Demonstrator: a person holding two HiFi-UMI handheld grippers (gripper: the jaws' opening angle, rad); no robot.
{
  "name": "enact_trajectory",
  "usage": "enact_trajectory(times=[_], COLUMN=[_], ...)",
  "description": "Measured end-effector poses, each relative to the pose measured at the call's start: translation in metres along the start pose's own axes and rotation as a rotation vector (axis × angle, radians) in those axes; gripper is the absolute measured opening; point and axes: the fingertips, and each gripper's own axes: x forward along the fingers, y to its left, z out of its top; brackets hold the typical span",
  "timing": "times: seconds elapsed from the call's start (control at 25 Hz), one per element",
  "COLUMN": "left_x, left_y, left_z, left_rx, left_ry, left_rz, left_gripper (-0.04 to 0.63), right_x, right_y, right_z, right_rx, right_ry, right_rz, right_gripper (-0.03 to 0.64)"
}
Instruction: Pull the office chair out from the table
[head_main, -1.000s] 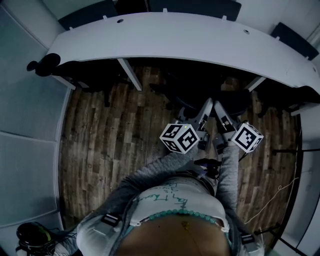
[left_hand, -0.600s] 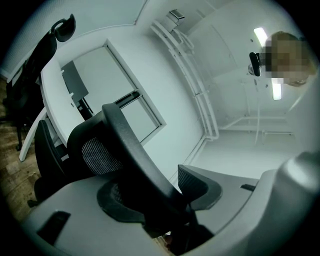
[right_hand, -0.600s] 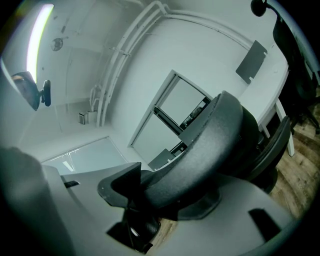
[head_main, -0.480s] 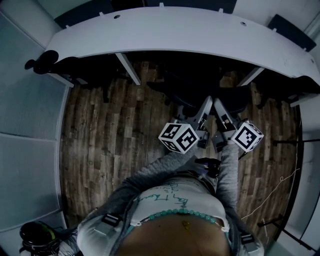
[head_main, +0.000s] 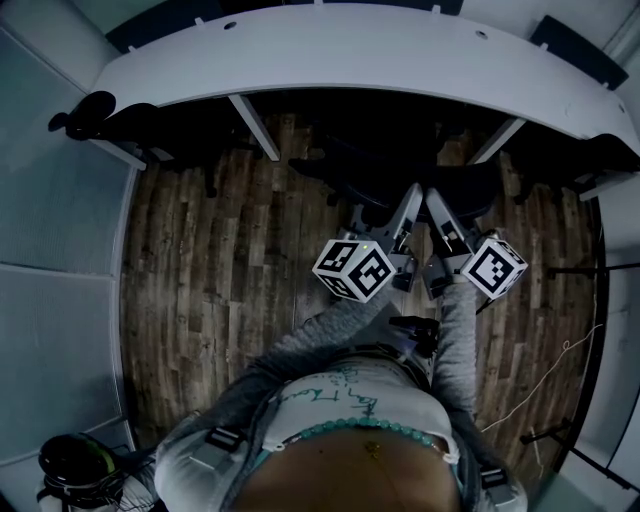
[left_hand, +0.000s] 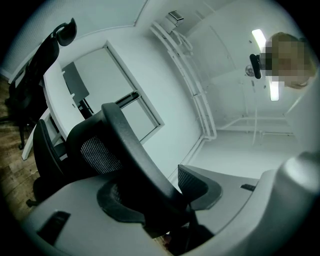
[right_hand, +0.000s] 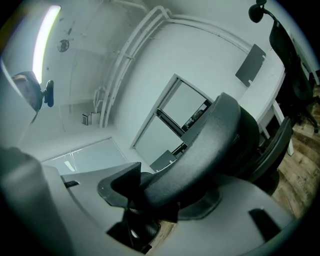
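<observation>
- Head view: the office chair (head_main: 400, 185), black and dark against the wood floor (head_main: 220, 260), stands partly under the edge of the curved white table (head_main: 350, 60). The left gripper (head_main: 408, 195) and the right gripper (head_main: 432, 200) sit side by side on its back.
- Left gripper view: a broad, curved black frame with a mesh panel crosses between the grey jaws, which are clamped on it.
- Right gripper view: the same black curved bar lies between the jaws, and their pads press on it.
</observation>
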Motion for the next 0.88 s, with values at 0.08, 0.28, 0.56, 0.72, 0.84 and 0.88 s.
enact_trajectory(times=[0.08, 0.28, 0.56, 0.72, 0.84, 0.88], left_x=[-0.004, -0.012, -0.024, -0.027, -0.033, -0.035], left_y=[-0.002, -0.008, -0.011, -0.014, -0.017, -0.018], left_z=[0.0, -0.005, -0.005, -0.006, -0.01, -0.011], left_rx=[0.001, 0.006, 0.012, 0.009, 0.015, 0.016], left_ry=[-0.002, -0.002, -0.003, -0.002, -0.007, -0.008], left_rz=[0.002, -0.003, -0.008, -0.008, 0.0, 0.002], left_gripper=[0.229, 0.229, 0.229, 0.229, 0.229, 0.229], right_x=[-0.003, -0.013, -0.018, -0.023, -0.03, -0.032], right_y=[0.003, 0.006, 0.014, 0.017, 0.017, 0.018], right_z=[-0.002, -0.005, -0.012, -0.013, -0.017, -0.018], right_rx=[-0.002, -0.004, -0.007, 0.0, -0.003, -0.005], right_ry=[-0.004, -0.017, -0.024, -0.029, -0.027, -0.026], right_rz=[0.004, 0.006, 0.013, 0.02, 0.015, 0.014], right_gripper=[0.23, 0.23, 0.23, 0.23, 0.23, 0.23])
